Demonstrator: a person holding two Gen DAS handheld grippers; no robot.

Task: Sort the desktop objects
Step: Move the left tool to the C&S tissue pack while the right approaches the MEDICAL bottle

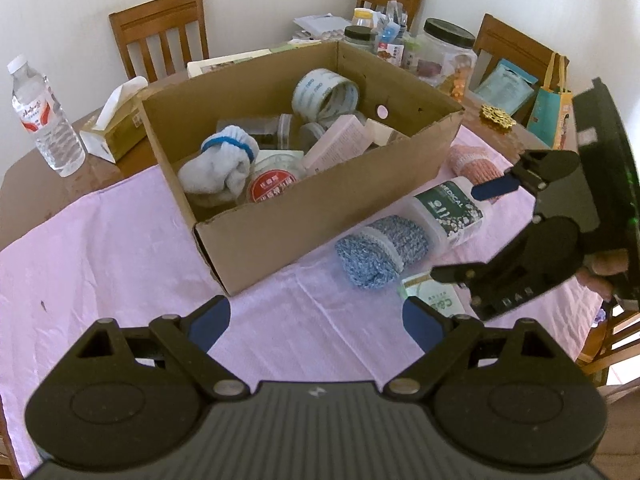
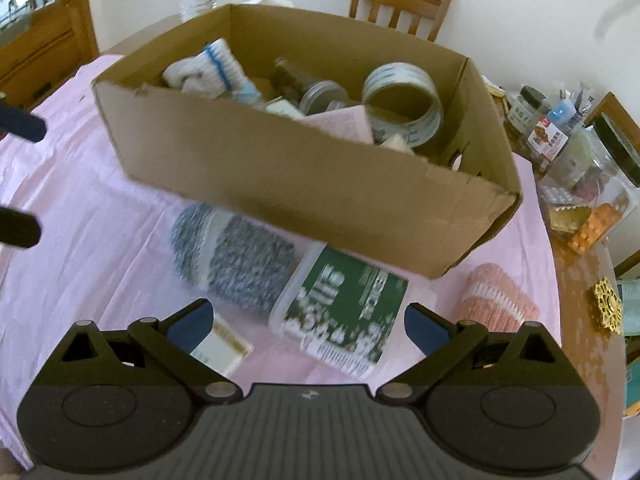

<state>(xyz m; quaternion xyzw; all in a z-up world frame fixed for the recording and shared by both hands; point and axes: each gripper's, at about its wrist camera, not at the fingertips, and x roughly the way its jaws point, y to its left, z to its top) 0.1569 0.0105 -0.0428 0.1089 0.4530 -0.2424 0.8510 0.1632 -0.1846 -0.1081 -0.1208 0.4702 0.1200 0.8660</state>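
Clearly, "MEDICAL" on green-labelled tub (image 1: 448, 212)

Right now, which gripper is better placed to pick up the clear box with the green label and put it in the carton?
Right. The right gripper hangs open directly over the green-labelled box, which shows between its fingers. The left gripper is open over bare pink cloth, beside the cardboard carton.

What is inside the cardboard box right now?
Inside the cardboard box: a white sock bundle, a tape roll, a red-lidded jar, a pink carton and clear lidded containers. Whatever lies beneath them is covered.
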